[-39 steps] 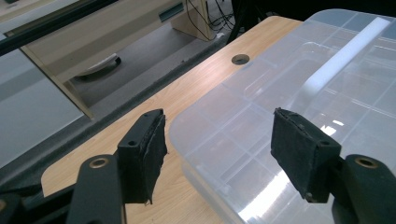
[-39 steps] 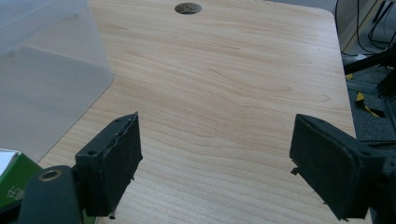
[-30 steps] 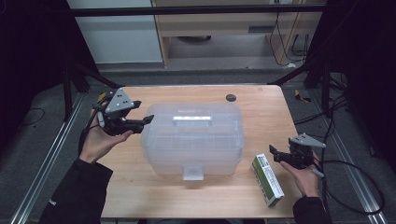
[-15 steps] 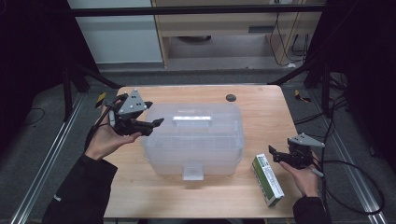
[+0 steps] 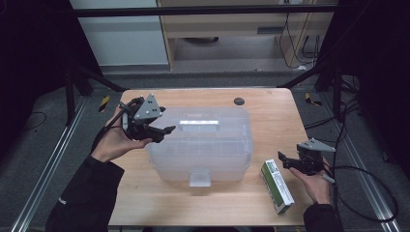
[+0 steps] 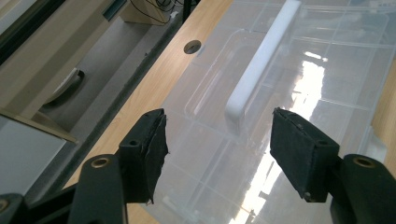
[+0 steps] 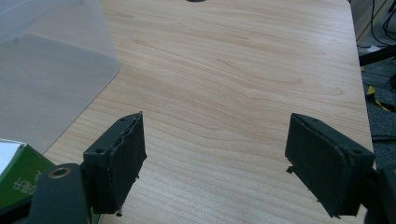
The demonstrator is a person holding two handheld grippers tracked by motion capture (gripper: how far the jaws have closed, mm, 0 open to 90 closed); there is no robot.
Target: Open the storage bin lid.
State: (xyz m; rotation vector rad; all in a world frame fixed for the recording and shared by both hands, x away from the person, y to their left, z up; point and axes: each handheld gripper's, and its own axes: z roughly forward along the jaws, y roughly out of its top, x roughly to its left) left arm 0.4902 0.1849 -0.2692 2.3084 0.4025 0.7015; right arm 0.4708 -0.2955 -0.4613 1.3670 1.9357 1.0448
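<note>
A clear plastic storage box with a lid and a white handle stands in the middle of the wooden table. My left gripper hovers open over the box's left end. In the left gripper view its jaws stand wide apart above the lid, with the near end of the handle between them, untouched. My right gripper rests open at the table's right side, just right of a green and white carton. In the right gripper view the carton shows at the lower left.
A round hole lies in the table top behind the box. A latch tab sticks out at the box's front. Dark floor, metal rails and cables surround the table. Cabinets stand beyond the far edge.
My left gripper has moved rightward from beside the box's left end to over its lid. The right gripper has kept still.
</note>
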